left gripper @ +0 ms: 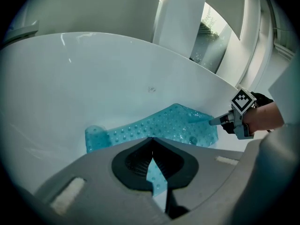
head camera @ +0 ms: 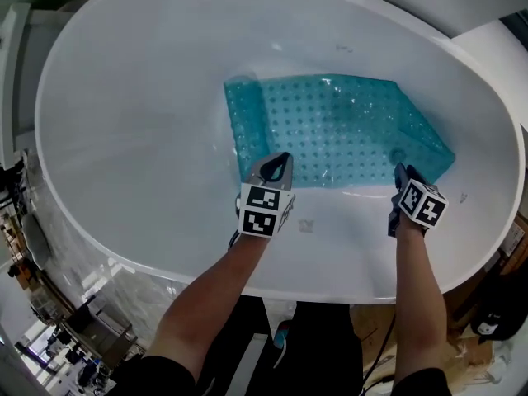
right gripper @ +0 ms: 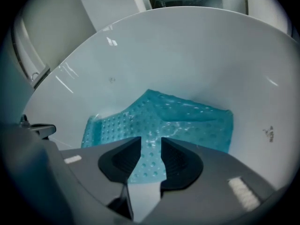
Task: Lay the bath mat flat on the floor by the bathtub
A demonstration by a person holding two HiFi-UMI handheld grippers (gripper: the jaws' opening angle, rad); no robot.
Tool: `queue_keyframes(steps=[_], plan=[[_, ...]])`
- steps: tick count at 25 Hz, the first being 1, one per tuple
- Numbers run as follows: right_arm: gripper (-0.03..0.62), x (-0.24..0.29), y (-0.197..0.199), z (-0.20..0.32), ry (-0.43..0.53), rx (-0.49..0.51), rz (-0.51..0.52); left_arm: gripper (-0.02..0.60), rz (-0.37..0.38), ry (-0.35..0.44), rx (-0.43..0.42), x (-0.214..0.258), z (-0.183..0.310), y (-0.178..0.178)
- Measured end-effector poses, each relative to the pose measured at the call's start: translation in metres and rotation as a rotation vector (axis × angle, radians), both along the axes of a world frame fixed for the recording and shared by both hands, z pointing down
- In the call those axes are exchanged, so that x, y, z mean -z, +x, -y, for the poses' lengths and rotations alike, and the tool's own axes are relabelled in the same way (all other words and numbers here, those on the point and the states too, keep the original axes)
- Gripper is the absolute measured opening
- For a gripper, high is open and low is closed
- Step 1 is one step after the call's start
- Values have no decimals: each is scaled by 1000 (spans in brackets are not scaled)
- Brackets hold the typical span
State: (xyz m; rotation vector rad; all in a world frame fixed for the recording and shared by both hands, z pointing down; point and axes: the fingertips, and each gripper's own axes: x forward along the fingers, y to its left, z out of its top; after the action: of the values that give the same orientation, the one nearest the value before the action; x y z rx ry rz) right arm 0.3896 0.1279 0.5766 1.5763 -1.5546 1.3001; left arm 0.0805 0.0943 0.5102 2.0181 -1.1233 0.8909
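Turquoise bath mat point(head camera: 338, 126): rumpled, lying inside the white bathtub point(head camera: 124, 139). Left hand-held gripper point(head camera: 279, 160): at the mat's near corner; only its own view shows it clenched. Right hand-held gripper point(head camera: 403, 172): released, the mat's edge showing between its parted jaws.

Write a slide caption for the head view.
Left gripper and right gripper at the near edge of a bath mat inside the bathtub.
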Motion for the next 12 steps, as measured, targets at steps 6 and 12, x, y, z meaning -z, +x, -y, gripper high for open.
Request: queue_keyframes(steps=[6, 12], plan=[[135, -8, -153, 3, -26, 156, 150, 3, -1, -1, 6, 3, 4, -79], [135, -15, -262, 7, -52, 207, 254, 3, 14, 7, -11, 6, 18, -145]])
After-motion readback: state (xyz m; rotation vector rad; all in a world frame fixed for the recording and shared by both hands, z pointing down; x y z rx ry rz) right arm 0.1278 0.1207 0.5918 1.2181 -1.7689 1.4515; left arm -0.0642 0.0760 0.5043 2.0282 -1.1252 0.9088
